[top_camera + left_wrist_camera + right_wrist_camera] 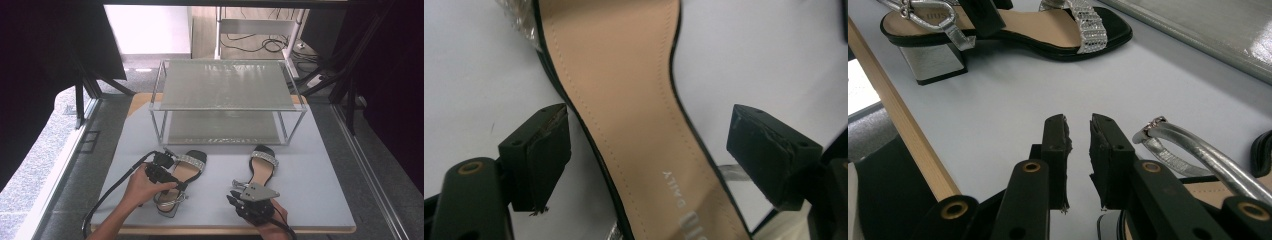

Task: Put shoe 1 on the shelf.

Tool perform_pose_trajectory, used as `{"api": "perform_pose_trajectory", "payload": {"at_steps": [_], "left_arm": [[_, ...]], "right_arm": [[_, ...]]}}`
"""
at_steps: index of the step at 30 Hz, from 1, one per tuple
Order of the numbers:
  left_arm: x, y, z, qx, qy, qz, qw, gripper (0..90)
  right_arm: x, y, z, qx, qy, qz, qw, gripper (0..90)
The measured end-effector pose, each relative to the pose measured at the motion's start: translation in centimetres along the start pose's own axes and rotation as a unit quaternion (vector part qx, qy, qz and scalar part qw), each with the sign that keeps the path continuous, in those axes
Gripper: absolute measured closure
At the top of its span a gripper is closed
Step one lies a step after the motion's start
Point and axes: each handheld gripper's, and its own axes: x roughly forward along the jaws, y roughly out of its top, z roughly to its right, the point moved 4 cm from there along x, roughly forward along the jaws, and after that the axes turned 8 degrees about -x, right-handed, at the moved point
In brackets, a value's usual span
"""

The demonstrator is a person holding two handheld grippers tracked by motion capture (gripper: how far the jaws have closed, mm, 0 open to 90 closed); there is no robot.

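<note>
From above, two sandals lie on the table (320,200) before a wire shelf (227,82). Left tongs (649,145) spread wide, straddling the left sandal (624,100), likely lining up a grab. Right tongs (1079,131) nearly together, empty, beside the right sandal (1193,150).

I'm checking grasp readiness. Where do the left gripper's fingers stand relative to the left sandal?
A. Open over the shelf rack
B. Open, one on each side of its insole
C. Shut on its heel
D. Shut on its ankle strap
B: in the left gripper view the left gripper has its fingers spread wide, with the left sandal's tan insole running between them.
</note>
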Motion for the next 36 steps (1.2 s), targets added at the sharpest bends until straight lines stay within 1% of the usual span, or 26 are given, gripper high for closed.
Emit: {"api": "perform_pose_trajectory", "payload": {"at_steps": [1,2,3,4,5,6,8,9,10,11,12,13,14,15,17,18,20,23,24,26,30,32,36], "left_arm": [[0.0,0.0,0.0,0.000,0.000,0.000,1.0000,18.5],[0.3,-0.1,0.1,-0.003,0.004,-0.009,0.9999,18.9],[0.5,-0.1,0.1,-0.005,0.007,-0.011,0.9999,18.9],[0.9,0.0,0.3,-0.011,0.019,-0.017,0.9996,18.6],[0.9,0.0,0.3,-0.011,0.019,-0.017,0.9996,18.7],[1.2,0.1,0.3,-0.016,0.027,-0.018,0.9994,18.7],[1.5,0.2,0.4,-0.021,0.049,-0.023,0.9983,21.4],[1.9,0.2,0.6,-0.022,0.056,-0.029,0.9978,23.6],[2.1,0.2,0.7,-0.020,0.065,-0.031,0.9972,23.7],[2.2,0.2,1.0,-0.018,0.078,-0.030,0.9963,23.4],[2.3,0.1,1.2,-0.013,0.101,-0.032,0.9943,27.2],[2.3,0.1,1.2,-0.013,0.101,-0.032,0.9943,29.8],[2.3,0.1,1.1,-0.015,0.105,-0.026,0.9941,29.8],[2.2,0.0,1.1,-0.012,0.104,-0.027,0.9941,30.3],[2.2,0.0,1.2,-0.015,0.107,-0.024,0.9939,31.3],[2.2,0.0,1.1,-0.018,0.102,-0.026,0.9943,32.3],[2.1,0.1,1.0,-0.022,0.103,-0.025,0.9941,34.0],[2.0,0.0,0.8,-0.024,0.099,-0.023,0.9946,36.2],[1.8,0.0,0.5,-0.020,0.096,-0.028,0.9948,38.5],[1.8,0.1,0.5,-0.023,0.092,-0.027,0.9951,38.8],[1.6,0.1,0.3,-0.018,0.088,-0.033,0.9954,39.5],[1.5,0.1,0.0,-0.022,0.078,-0.032,0.9962,39.8],[1.1,0.1,-0.8,-0.033,0.046,-0.029,0.9980,41.5]], "right_arm": [[0.0,0.0,0.0,0.000,0.000,0.000,1.0000,76.7],[0.1,0.0,0.2,0.000,0.005,0.001,1.0000,76.4],[0.1,0.0,0.2,0.000,0.005,0.001,1.0000,76.4],[0.2,0.0,0.3,-0.001,0.009,0.002,1.0000,76.1],[0.2,0.0,0.3,-0.001,0.009,0.002,1.0000,76.1],[0.2,-0.1,0.3,-0.001,0.010,0.002,1.0000,76.1],[0.1,-0.1,0.4,-0.001,0.013,0.005,0.9999,75.9],[0.1,0.0,0.5,0.000,0.015,0.007,0.9999,75.9],[0.0,0.1,0.5,-0.002,0.016,0.009,0.9998,75.8],[0.0,0.1,0.4,-0.003,0.016,0.010,0.9998,75.7],[-0.1,0.2,0.3,-0.006,0.015,0.012,0.9998,75.5],[-0.1,0.2,0.3,-0.006,0.015,0.012,0.9998,75.5],[-0.1,0.3,0.3,-0.008,0.016,0.013,0.9998,75.4],[-0.2,0.4,0.2,-0.010,0.015,0.014,0.9997,75.3],[-0.2,0.5,0.1,-0.012,0.015,0.014,0.9997,75.2],[-0.2,0.5,0.1,-0.011,0.014,0.014,0.9997,75.1],[-0.2,0.5,0.2,-0.010,0.011,0.014,0.9998,75.0],[-0.3,0.5,0.2,-0.010,0.009,0.015,0.9998,74.9],[-0.3,0.6,0.2,-0.010,0.007,0.016,0.9998,74.8],[-0.3,0.5,0.2,-0.010,0.007,0.015,0.9998,74.7],[-0.3,0.4,0.4,-0.008,0.005,0.015,0.9998,74.3],[-0.3,0.4,0.5,-0.008,0.004,0.015,0.9998,74.3],[-0.4,0.3,0.9,-0.002,0.000,0.016,0.9999,74.2]]}}
